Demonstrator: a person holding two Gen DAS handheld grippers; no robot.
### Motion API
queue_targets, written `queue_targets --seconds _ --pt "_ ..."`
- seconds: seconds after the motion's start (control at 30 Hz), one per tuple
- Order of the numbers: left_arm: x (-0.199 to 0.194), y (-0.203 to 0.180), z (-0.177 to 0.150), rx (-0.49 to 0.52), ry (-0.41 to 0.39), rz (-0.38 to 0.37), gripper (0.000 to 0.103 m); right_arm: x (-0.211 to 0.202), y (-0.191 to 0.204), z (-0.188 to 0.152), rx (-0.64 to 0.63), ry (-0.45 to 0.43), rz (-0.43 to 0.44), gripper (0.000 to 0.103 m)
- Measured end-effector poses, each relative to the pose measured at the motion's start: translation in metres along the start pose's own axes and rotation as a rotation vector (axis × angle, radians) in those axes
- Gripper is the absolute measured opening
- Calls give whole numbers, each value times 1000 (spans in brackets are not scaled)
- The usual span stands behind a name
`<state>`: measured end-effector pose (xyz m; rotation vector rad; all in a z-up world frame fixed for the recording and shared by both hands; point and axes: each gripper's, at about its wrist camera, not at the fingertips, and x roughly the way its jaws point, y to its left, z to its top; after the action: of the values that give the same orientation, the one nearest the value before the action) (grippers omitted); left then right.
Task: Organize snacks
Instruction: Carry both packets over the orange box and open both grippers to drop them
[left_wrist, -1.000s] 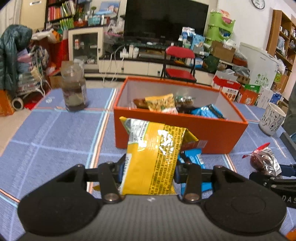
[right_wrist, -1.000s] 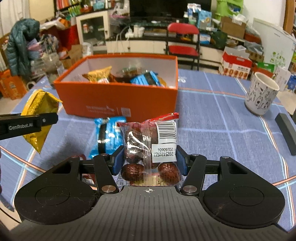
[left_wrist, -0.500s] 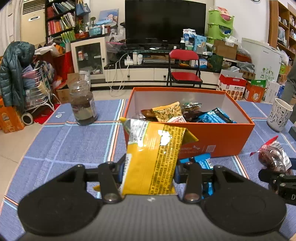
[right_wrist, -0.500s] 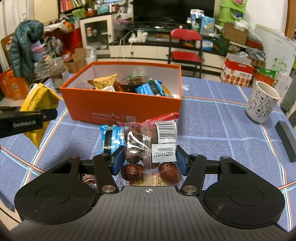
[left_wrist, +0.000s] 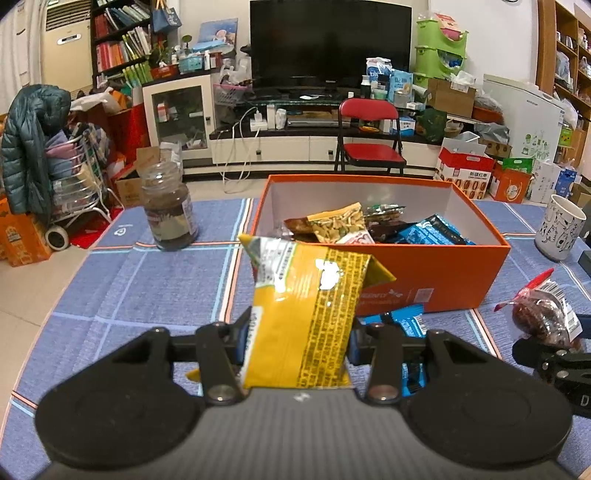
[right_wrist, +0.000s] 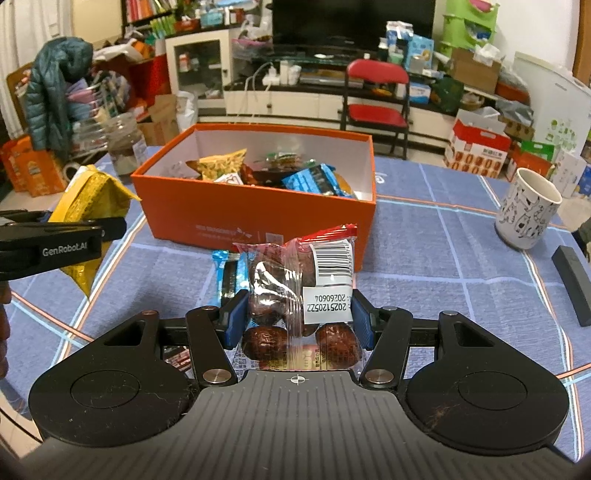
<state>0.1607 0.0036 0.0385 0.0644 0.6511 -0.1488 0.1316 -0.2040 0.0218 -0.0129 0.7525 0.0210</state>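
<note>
Left gripper (left_wrist: 297, 341) clamped on yellow packet (left_wrist: 306, 317); right gripper (right_wrist: 299, 314) clamped on date bag (right_wrist: 301, 295), both near orange box (left_wrist: 436, 284). Risk: early release, landing short beside blue packet (right_wrist: 229, 273).

Both views are taken from just behind the fingers, angled downward across the table (left_wrist: 122, 280) toward the television wall. The left view is set nearer the table's left edge, the right view further right. The orange box (left_wrist: 424, 280) (right_wrist: 236, 218), seen close, is shared, as is the mug (left_wrist: 561, 229) (right_wrist: 526, 210).
</note>
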Motion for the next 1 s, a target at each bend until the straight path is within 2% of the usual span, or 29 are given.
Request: queue_targets --seconds 0.17,0.3,0.47,0.57,0.7,0.73,0.77,0.8,0.83,0.87,0.93,1.0 --pt "-1 3 7 -21 6 -33 44 -3 -2 2 13 -9 19 44" --pt "1 14 40 -30 -32 -43 44 -8 -13 24 35 -57 44 44" --pt "29 14 86 -30 -57 -31 44 12 -25 77 59 -117 49 44" --pt "53 6 107 -14 -56 -9 44 34 -20 111 57 -126 69 44" --pt "93 -3 124 -5 -37 -12 45 67 -10 146 32 -114 47 45" --pt "105 -5 127 10 -30 -26 56 78 -9 152 33 -105 47 45" --pt "116 -4 128 21 -28 -31 68 87 -10 157 38 -97 46 51" --pt "122 -3 127 24 -30 -12 90 94 -12 160 49 -89 39 53" --pt "122 -1 126 26 -37 14 96 95 -15 161 62 -88 29 53" --pt "116 2 122 27 -56 32 96 91 -19 158 83 -96 28 53" --pt "96 11 111 21 -91 2 100 73 -26 145 108 -126 57 60" --pt "71 22 91 6 -106 4 100 50 -28 118 106 -163 67 69"
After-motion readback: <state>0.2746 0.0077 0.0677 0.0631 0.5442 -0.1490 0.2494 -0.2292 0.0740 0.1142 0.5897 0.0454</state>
